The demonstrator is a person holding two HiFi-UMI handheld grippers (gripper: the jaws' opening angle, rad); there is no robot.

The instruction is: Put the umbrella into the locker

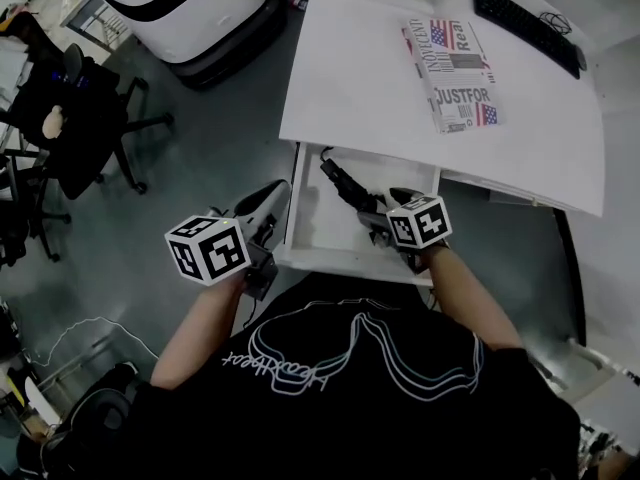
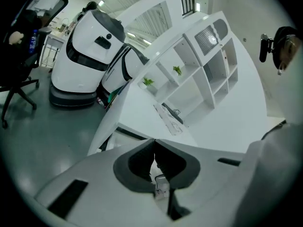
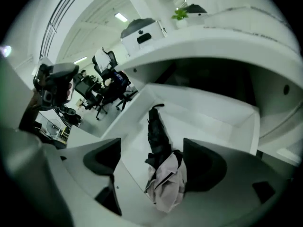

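Observation:
The umbrella, black with a pale folded part, lies lengthwise inside the open white locker drawer under the desk. My right gripper hangs just over its near end. In the right gripper view the right gripper stands open and wide, the umbrella lying below between the jaws; the pale fabric reaches the right pad, the left pad is well apart from it. My left gripper is beside the drawer's left wall. Seen in its own view, the left gripper is shut with nothing between the pads.
A white desk above the drawer carries a printed paper and a black keyboard. A white machine stands at the far left and an office chair on the grey floor. White shelving rises behind the desk.

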